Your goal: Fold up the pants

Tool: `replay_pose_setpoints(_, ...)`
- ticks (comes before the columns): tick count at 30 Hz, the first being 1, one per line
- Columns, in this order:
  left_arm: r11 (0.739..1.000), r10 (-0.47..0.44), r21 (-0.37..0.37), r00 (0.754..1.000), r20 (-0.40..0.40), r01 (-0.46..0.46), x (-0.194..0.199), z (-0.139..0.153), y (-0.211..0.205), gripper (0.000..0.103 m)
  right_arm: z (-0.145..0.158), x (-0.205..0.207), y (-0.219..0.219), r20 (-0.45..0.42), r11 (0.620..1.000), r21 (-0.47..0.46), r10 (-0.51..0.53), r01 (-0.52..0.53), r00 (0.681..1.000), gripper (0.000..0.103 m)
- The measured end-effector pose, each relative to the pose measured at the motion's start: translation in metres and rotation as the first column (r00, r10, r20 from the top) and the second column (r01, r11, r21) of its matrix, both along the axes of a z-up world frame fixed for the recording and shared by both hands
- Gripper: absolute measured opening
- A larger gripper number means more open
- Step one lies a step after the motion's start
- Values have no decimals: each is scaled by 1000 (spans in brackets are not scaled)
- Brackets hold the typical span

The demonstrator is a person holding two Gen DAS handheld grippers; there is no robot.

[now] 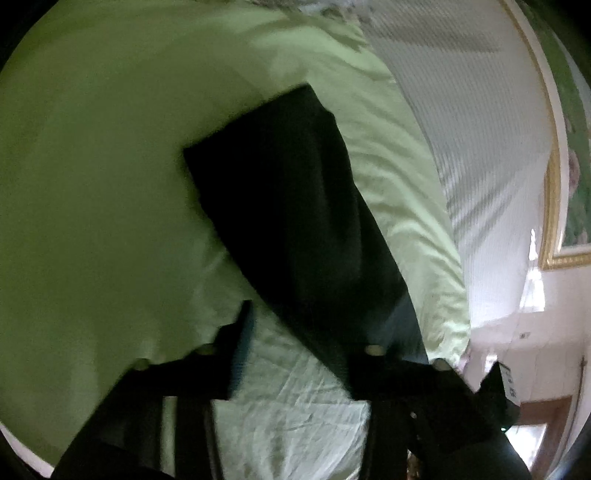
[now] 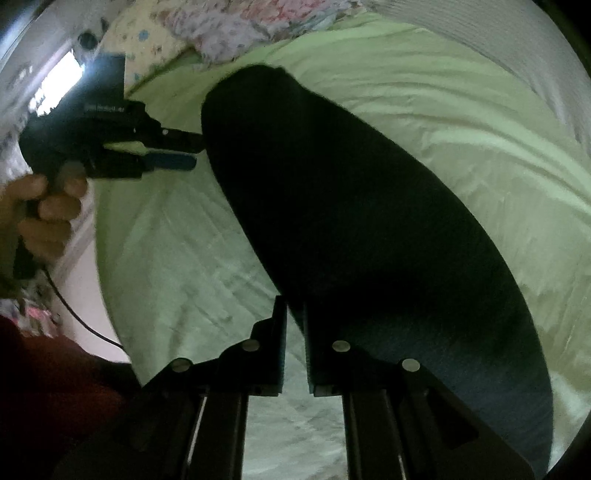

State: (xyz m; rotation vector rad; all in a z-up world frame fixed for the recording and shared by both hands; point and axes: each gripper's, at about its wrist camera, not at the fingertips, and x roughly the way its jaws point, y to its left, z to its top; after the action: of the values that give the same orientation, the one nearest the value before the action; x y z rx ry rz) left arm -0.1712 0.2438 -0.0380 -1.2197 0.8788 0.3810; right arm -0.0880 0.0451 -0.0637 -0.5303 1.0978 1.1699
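Observation:
Dark pants lie folded lengthwise as a long strip on a pale green bedsheet. In the left wrist view the pants run from the centre down past my left gripper's right finger. My left gripper is open, with the cloth edge lying between its fingers; it also shows in the right wrist view, open beside the far end of the pants. My right gripper has its jaws almost closed at the near edge of the pants; whether cloth is pinched is unclear.
Floral pillows lie at the head of the bed. A white ribbed cover lies along the bed's far side. A framed picture hangs on the wall. A cable trails from the left gripper's handle.

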Motion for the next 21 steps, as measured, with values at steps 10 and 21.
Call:
replay_pose_setpoints(10,992,102,-57,987,-122,-109,6,-5,37,78,28,57,-11,-120,952,161,-243,260,963,51)
replay_pose_setpoints(21,988,115,-82,978,-172,-131,19,-23,46,78,4,149,20,-175,894,88,-421,440,890,44)
